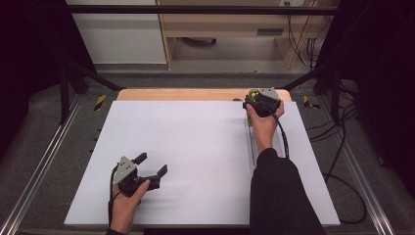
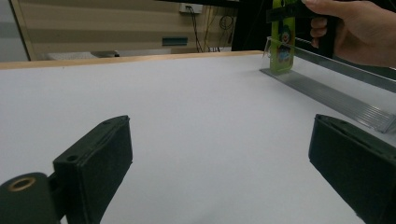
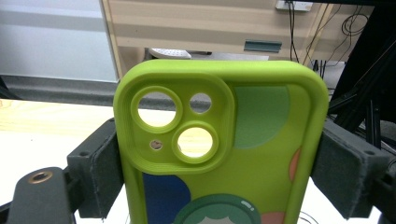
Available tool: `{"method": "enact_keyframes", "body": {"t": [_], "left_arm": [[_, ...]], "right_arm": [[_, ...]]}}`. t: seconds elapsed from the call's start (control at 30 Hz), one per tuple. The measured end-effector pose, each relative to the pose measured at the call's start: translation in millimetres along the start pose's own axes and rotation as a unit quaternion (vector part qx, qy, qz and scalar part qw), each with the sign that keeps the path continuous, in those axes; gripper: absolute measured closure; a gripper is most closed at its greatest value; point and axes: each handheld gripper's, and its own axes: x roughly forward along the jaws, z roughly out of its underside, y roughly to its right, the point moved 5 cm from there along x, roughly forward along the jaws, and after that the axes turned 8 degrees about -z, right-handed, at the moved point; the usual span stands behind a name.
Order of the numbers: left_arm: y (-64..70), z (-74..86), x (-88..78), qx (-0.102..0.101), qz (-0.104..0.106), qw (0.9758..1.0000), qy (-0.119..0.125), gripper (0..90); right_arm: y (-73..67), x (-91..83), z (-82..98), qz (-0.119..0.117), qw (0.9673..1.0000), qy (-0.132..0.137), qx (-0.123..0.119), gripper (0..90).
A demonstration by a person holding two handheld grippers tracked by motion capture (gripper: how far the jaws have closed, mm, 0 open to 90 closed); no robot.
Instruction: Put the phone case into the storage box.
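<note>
Green phone case [image 3: 219,149] stands upright between the two black jaws of the right gripper [image 3: 219,163], and in the right gripper view both pads lie against its long edges, so the jaws are clamped on it by its sides. This case is lime green, with a raised camera block that has two large round holes and one smaller hole, and below it there are printed shapes in dark blue, green and salmon. In the high view the right gripper [image 1: 263,103] is at the far right part of the white table [image 1: 195,147], near the wooden edge at the back, and the right hand [image 1: 264,125] holds it from behind with a dark sleeve coming from the bottom. In the left gripper view the case [image 2: 283,42] hangs upright with its lower end just above or on the far end of a metal rail [image 2: 327,93], which runs along the right side of the table; I cannot tell if it touches the rail. The left gripper [image 1: 147,169] is at the near left part of the table, well apart from the case, held by the left hand [image 1: 128,200]. Its jaws stand wide apart with nothing between them, only the bare white surface.
</note>
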Motion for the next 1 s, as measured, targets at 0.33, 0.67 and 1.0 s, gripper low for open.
{"method": "enact_keyframes", "body": {"t": [0.33,0.67,1.0], "left_arm": [[1.9,1.0,0.9,0.001,0.004,1.0,-0.003,5.5],[1.5,0.2,0.3,0.0,0.004,1.0,-0.001,5.4],[1.3,0.3,0.6,-0.001,0.004,1.0,-0.001,5.2]], "right_arm": [[2.6,2.0,3.3,-0.002,0.9999,-0.008,0.008,11.3],[-0.2,3.5,4.1,-0.015,0.9997,-0.013,0.016,10.5],[2.2,4.8,6.1,-0.004,0.9998,-0.021,0.003,9.7]]}}
